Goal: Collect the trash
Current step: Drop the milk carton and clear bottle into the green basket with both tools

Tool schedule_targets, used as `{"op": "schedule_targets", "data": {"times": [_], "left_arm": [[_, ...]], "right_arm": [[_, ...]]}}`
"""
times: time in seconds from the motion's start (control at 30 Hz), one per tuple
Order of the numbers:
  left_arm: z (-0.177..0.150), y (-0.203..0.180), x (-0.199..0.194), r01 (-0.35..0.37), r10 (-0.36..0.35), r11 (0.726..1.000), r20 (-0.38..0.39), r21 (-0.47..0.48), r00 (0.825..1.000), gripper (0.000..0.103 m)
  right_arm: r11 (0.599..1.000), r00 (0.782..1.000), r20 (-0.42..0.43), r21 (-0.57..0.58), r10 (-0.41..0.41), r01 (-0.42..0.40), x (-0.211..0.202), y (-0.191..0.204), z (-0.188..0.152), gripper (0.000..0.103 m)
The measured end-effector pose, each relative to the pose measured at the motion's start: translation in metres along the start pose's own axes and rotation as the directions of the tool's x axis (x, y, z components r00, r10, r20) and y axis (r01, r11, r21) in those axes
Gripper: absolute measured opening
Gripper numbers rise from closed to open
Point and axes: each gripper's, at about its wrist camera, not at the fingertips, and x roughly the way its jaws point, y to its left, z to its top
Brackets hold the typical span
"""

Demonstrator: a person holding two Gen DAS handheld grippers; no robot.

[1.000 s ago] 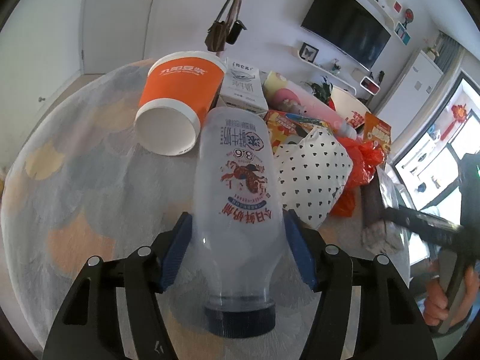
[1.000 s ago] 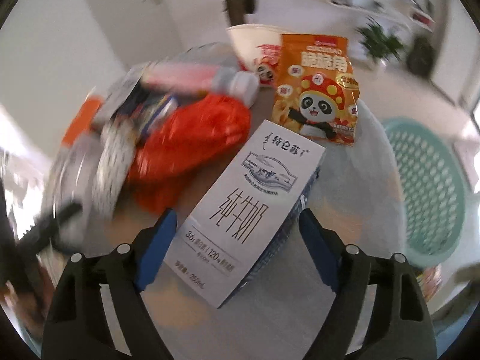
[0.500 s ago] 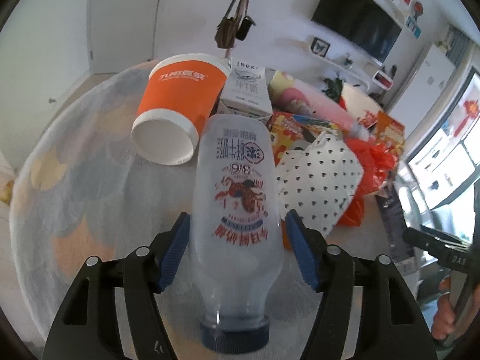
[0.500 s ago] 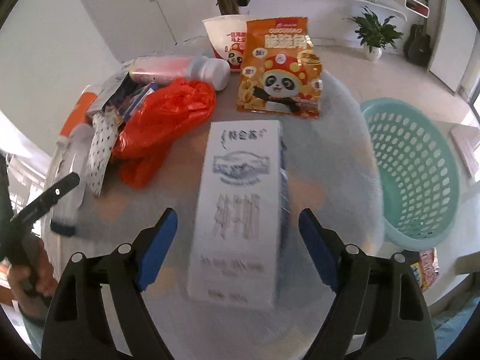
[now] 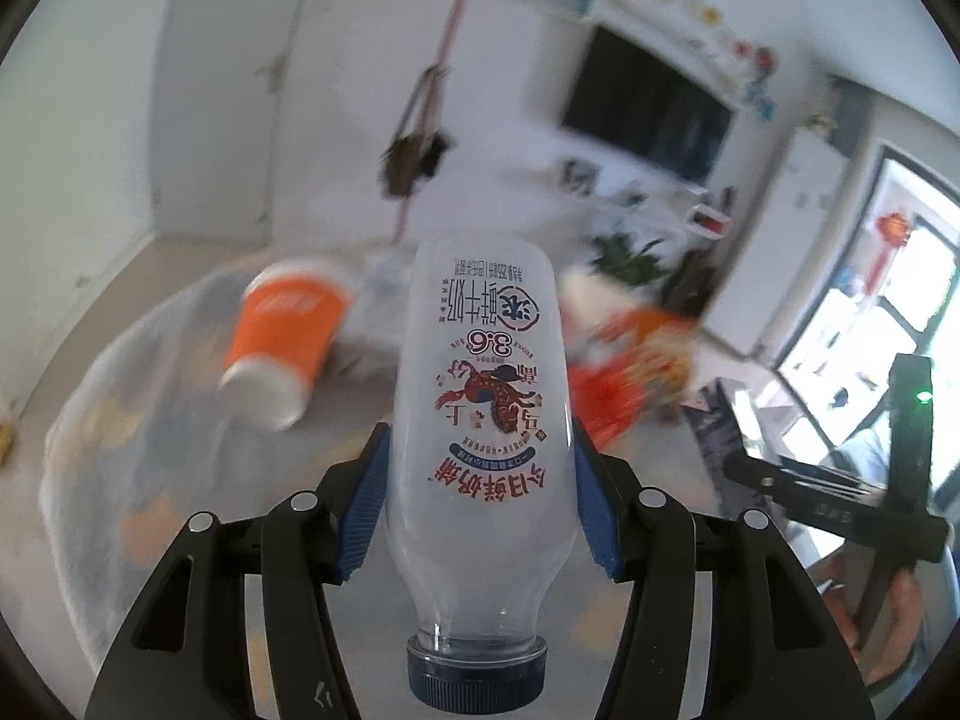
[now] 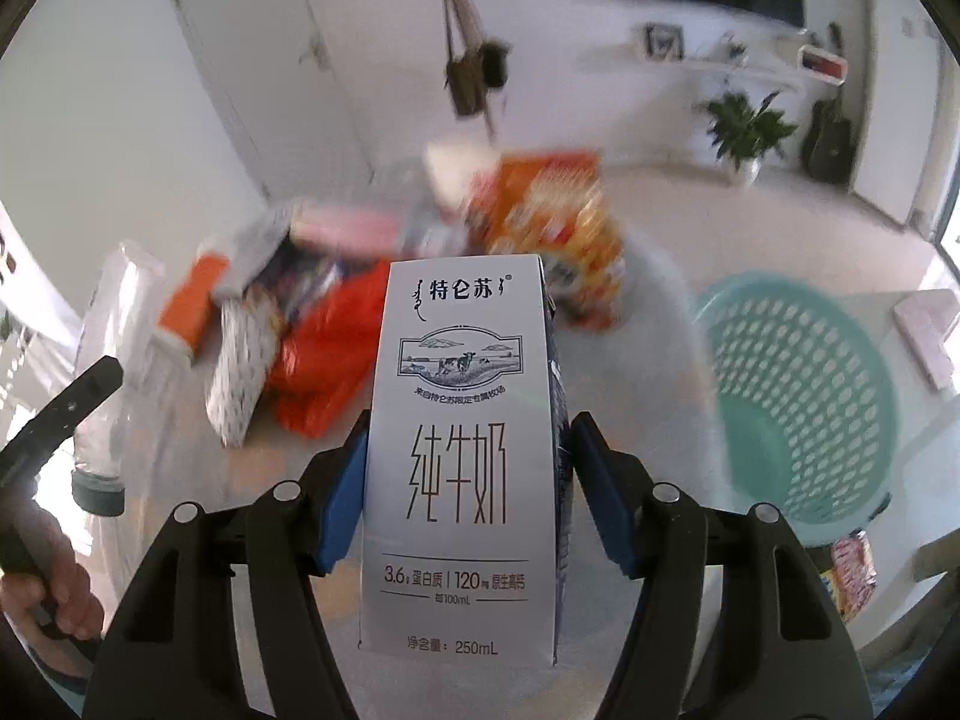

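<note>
My left gripper [image 5: 480,492] is shut on a clear plastic milk bottle [image 5: 480,420] with a dark blue cap, cap toward the camera, lifted above the round table [image 5: 150,420]. My right gripper [image 6: 465,486] is shut on a white milk carton [image 6: 459,456], held up off the table. A teal laundry-style basket [image 6: 798,396] stands on the floor to the right of the table. More trash lies on the table: an orange paper cup [image 5: 282,342], a red plastic bag [image 6: 330,360], an orange snack bag [image 6: 552,222] and a dotted white wrapper [image 6: 240,372].
The left gripper and its bottle show at the left edge of the right wrist view [image 6: 102,384]. The right gripper handle shows at the right of the left wrist view [image 5: 852,492]. A small wrapper [image 6: 852,570] lies on the floor by the basket. A potted plant [image 6: 744,132] stands by the far wall.
Both grippers have lifted their loads off the table and tilted upward. The carton, loose between the open right fingers before, is now clamped and raised. The background blurs with the motion.
</note>
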Motion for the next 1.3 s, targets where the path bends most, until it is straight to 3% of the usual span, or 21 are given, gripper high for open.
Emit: {"op": "schedule_targets", "data": {"times": [0.17,0.33,0.57,0.73,0.87,0.97,1.1,1.3], "left_arm": [[0.026,-0.07,0.02,0.138,-0.139,0.988,0.013,0.065,0.99,0.055],[0.029,-0.147,0.062,0.246,-0.246,0.959,-0.018,0.139,0.969,0.055],[0.011,-0.225,0.148,0.355,-0.33,0.913,-0.148,0.203,0.932,0.055],[-0.015,-0.244,0.208,0.428,-0.388,0.896,-0.26,0.12,0.884,0.055],[-0.032,-0.249,0.235,0.447,-0.403,0.89,-0.309,0.086,0.861,0.055],[-0.042,-0.251,0.244,0.45,-0.398,0.888,-0.335,0.095,0.854,0.055],[-0.043,-0.255,0.241,0.433,-0.377,0.891,-0.307,0.135,0.874,0.073],[-0.04,-0.249,0.226,0.426,-0.375,0.894,-0.288,0.139,0.881,0.073]], "right_arm": [[0.994,0.992,0.109,0.097,-0.069,0.059,-0.037,-0.053,0.017,0.061],[0.969,0.976,0.131,0.202,-0.173,0.145,-0.046,-0.114,0.023,0.061],[0.91,0.96,0.052,0.337,-0.275,0.243,-0.019,-0.19,0.009,0.061],[0.877,0.959,-0.025,0.399,-0.281,0.267,0.011,-0.227,-0.005,0.061],[0.864,0.958,-0.065,0.419,-0.28,0.281,0.026,-0.241,-0.012,0.061],[0.854,0.955,-0.085,0.429,-0.285,0.294,0.031,-0.249,-0.016,0.061],[0.844,0.953,-0.107,0.444,-0.284,0.302,0.036,-0.257,-0.02,0.062],[0.833,0.951,-0.121,0.459,-0.286,0.309,0.034,-0.262,-0.027,0.062]]}}
